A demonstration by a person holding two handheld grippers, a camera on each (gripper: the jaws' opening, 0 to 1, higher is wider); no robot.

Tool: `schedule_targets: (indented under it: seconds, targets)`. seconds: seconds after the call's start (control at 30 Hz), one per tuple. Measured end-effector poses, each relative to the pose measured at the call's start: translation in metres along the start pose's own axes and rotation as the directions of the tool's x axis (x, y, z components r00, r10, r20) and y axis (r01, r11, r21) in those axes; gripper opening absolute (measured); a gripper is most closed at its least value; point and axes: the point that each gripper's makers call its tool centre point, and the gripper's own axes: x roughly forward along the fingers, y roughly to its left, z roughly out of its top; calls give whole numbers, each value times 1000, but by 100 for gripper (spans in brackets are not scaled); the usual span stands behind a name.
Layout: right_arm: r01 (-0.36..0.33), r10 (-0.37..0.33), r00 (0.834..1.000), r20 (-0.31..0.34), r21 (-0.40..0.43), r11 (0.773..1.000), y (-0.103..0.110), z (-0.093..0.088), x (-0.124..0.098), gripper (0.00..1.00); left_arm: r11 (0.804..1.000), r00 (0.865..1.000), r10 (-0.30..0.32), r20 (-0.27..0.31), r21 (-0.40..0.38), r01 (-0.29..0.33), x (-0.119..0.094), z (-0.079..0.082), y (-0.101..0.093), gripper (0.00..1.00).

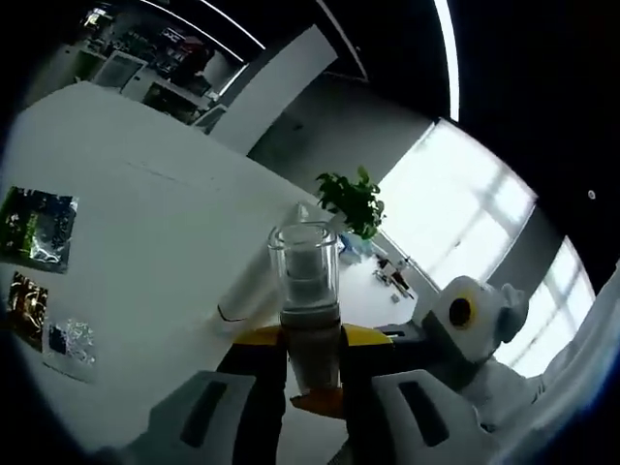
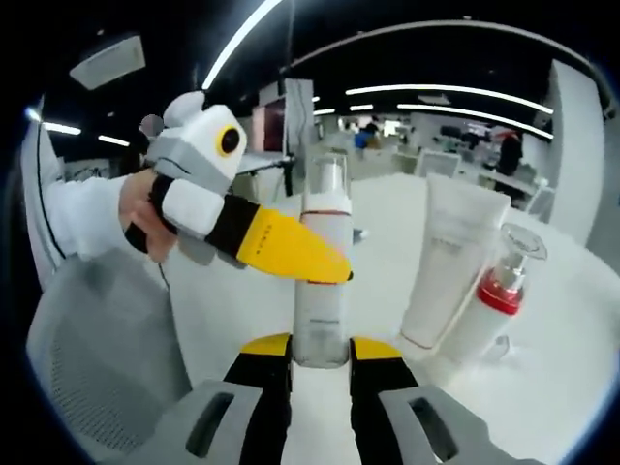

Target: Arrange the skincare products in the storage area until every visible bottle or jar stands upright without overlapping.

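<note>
Both grippers are pinching one tall frosted white bottle with a clear cap (image 2: 321,271): the right gripper (image 2: 321,366) clamps its base between yellow-tipped jaws, and the left gripper (image 2: 291,254) crosses in from the side to grip it mid-body. In the left gripper view the left gripper (image 1: 312,373) is closed around the bottle (image 1: 308,300) below the clear cap (image 1: 304,254). The bottle is held up off the white desk (image 2: 387,242), its long axis running along the right gripper's jaws, cap end away from them, roughly upright.

By my reading, this is a hand-over or a re-grip before placing. Next, one gripper should let go and the other set the bottle down base first, on bare desk beside the white squeeze tube (image 2: 448,262) and the red-collared pump bottle (image 2: 492,300), which stand just beside each other; whether they touch I cannot tell.
</note>
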Motion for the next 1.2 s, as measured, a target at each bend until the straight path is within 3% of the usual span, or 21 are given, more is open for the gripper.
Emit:
schedule_targets:
  seconds: [0.07,0.23,0.33,0.6,0.63,0.7,0.93,1.03,1.2]
  targets:
    - [-1,1,1000,-1,18,1000,0,-4,-2,14,1000,1000,3,-1,19,-3,1,3,2,15]
    - [29,-31,999,18,84,996,-13,-3,-15,14,983,999,40,-35,181,-33,3,1,12,15]
    - [58,-63,997,39,109,992,-22,2,-25,15,962,996,59,-62,271,-40,5,-3,17,15]
    - [45,-64,990,122,158,986,-21,30,-38,11,921,991,98,-91,387,-55,13,-13,27,15]
    - [37,-58,990,129,164,986,-19,32,-38,11,907,990,102,-93,418,-55,14,-14,28,15]
    - [31,-56,989,138,175,984,-18,36,-37,12,900,989,106,-103,434,-51,15,-18,28,15]
    - [5,-36,988,149,203,979,-10,40,-28,15,824,985,118,-129,566,-24,17,-29,20,15]
    - [2,-31,990,136,208,978,-7,39,-24,17,820,984,118,-134,572,-20,18,-31,18,15]
    - [0,-35,990,139,241,971,-6,39,-20,17,772,984,103,-143,636,11,21,-36,11,15]
